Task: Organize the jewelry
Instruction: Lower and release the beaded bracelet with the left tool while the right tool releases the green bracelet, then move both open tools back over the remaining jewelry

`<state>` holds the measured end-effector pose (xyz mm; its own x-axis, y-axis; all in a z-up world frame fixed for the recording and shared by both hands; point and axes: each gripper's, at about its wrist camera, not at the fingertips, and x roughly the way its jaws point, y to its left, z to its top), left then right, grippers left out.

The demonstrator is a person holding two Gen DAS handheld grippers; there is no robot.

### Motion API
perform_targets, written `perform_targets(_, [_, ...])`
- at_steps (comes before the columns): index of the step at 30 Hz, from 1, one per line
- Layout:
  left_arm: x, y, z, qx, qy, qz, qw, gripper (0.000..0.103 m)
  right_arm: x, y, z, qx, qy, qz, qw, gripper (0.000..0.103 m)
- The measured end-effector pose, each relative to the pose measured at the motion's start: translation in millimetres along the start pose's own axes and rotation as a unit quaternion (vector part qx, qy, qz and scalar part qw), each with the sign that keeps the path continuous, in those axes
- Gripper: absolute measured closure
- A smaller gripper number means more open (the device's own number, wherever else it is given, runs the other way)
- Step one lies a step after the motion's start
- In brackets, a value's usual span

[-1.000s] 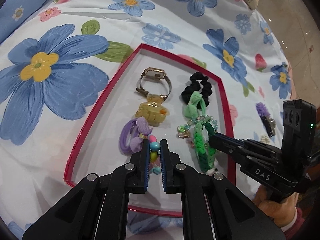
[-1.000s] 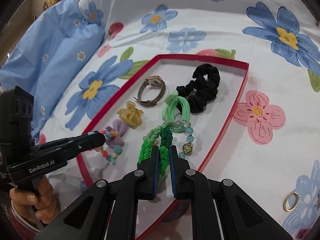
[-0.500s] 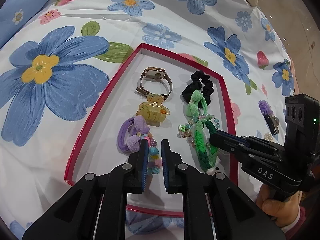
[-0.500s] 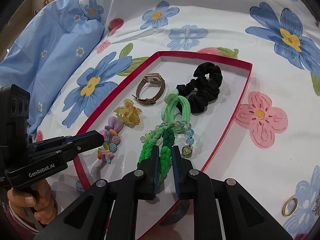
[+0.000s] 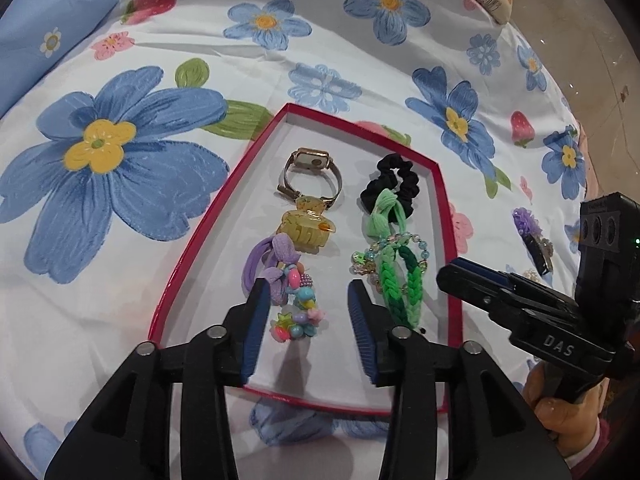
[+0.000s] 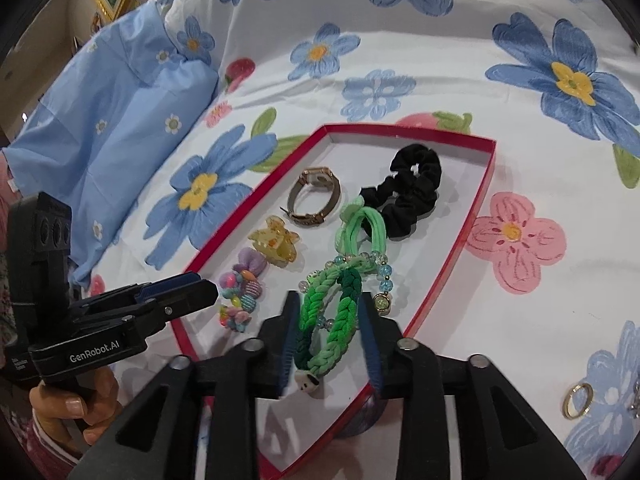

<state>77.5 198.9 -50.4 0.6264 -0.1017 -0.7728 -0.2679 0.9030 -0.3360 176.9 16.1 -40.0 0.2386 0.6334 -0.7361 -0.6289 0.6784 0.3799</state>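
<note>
While lying loose in the red tray [image 5: 188, 256] on the bed, sat freed between left tongs [image 5: 305, 306] just spread: beaded bracelet [image 5: 298, 312], light, knobbly, likely slippery, best pinched across the beads. Farther right, lay slack between right tongs [image 6: 329, 322], also just spread: green braided band [image 6: 336, 308], soft, stretchy, best gripped mid-braid.

Red tray [image 5: 448, 264], black scrunchie [image 5: 394, 180]
</note>
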Motion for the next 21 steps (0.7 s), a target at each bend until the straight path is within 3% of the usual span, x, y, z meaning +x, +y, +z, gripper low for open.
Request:
perform_targets(2, [-7,-1,-2,-0.001,-0.007,0.0,1.0,0.05,-9,0,-2,0.005,-0.009,0.006,1.0,0.06])
perform_targets(5, [-14,-3,-5,-0.006,-0.013,-0.002,0.9999,0.046,-25,-2,-8,0.012,-0.025,0.009,1.0,0.049])
perform_targets(8, [-22,-5,-9,-0.01,-0.018,-0.004,0.9998,0.04,-39,-6,-15,0.022,-0.037,0.011,0.999,0.047])
perform_targets(21, [-47,-36,-29,0.005,-0.025,-0.024,0.9994,0.033,-109,-39,-57,0.055,-0.078,-0.022,0.995,0.039])
